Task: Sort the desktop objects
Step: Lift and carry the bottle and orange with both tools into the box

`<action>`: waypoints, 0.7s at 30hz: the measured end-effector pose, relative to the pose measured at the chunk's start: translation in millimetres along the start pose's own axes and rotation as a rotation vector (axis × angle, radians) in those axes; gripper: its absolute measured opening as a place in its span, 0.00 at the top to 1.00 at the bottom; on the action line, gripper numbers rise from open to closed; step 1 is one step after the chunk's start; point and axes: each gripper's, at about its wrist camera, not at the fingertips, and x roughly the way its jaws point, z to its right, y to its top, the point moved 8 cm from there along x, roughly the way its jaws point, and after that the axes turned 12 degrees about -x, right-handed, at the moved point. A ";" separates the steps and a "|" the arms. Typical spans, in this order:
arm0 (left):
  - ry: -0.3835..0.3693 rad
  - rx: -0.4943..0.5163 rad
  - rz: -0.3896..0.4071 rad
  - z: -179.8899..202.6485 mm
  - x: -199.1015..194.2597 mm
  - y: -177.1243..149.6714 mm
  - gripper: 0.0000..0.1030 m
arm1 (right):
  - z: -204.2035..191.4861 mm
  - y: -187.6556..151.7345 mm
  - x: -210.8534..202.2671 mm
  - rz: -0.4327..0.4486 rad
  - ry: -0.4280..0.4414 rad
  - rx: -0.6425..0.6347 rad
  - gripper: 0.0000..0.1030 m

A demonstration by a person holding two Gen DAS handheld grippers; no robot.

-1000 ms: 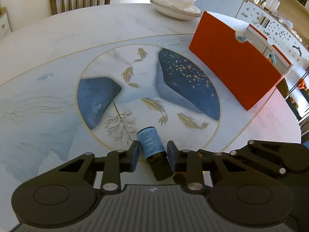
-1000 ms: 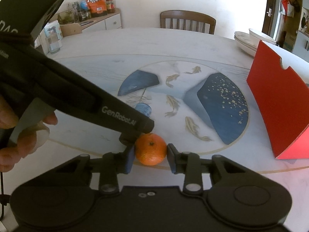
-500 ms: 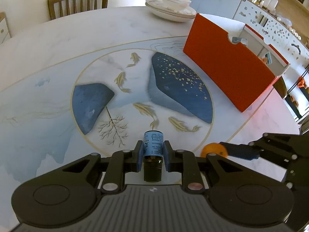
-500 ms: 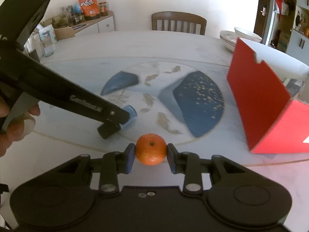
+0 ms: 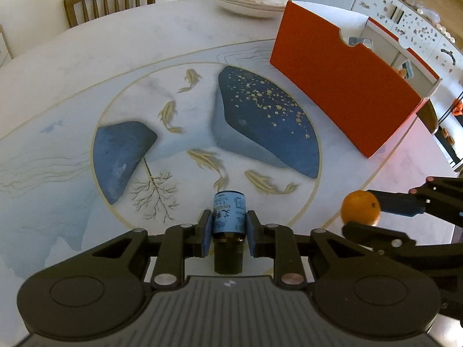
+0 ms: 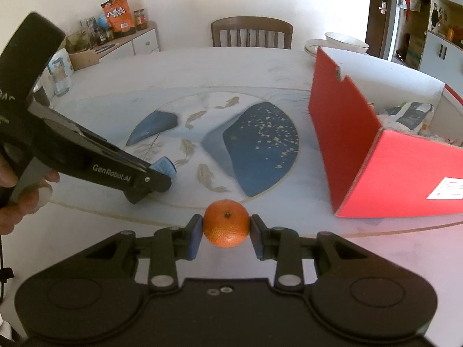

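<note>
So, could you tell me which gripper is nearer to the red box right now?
Right. The right gripper, shut on the orange, sits near the red box's corner; the left gripper, holding the bottle, is farther away.

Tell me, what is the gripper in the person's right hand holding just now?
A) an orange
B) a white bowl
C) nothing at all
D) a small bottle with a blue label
A: in the right wrist view the right gripper has its two fingers pressed against either side of the orange; the bottle sits in the left gripper.
</note>
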 end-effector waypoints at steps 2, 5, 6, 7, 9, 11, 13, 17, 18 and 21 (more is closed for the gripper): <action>0.003 0.004 0.003 0.9 0.0 -0.7 0.78 | 5.3 0.8 -4.9 0.002 0.000 0.005 0.67; 0.003 0.017 0.015 4.4 -2.4 -4.2 0.78 | 13.9 2.7 -14.4 0.009 0.000 0.011 0.67; -0.002 0.014 0.019 5.7 -4.3 -5.2 0.78 | 17.3 3.4 -18.0 0.011 -0.002 0.013 0.67; -0.009 0.010 0.022 7.1 -6.3 -5.7 0.78 | 20.6 4.3 -21.6 0.014 -0.001 0.015 0.67; -0.024 -0.001 0.031 10.9 -12.4 -5.5 0.78 | 27.2 6.6 -28.0 0.016 -0.007 0.012 0.67; -0.044 -0.010 0.042 17.0 -21.0 -3.9 0.78 | 35.9 8.5 -35.8 0.017 -0.013 0.015 0.67; -0.065 -0.017 0.059 24.8 -30.7 -1.5 0.78 | 45.3 9.7 -42.5 0.018 -0.016 0.029 0.67; -0.100 -0.019 0.081 44.0 -46.6 3.9 0.78 | 67.2 13.2 -57.4 0.030 -0.028 0.061 0.67; -0.105 -0.017 0.085 49.3 -48.8 5.5 0.78 | 73.0 14.1 -61.4 0.033 -0.029 0.069 0.67; -0.132 -0.025 0.094 65.8 -54.0 10.7 0.78 | 87.6 16.5 -71.7 0.047 -0.033 0.084 0.67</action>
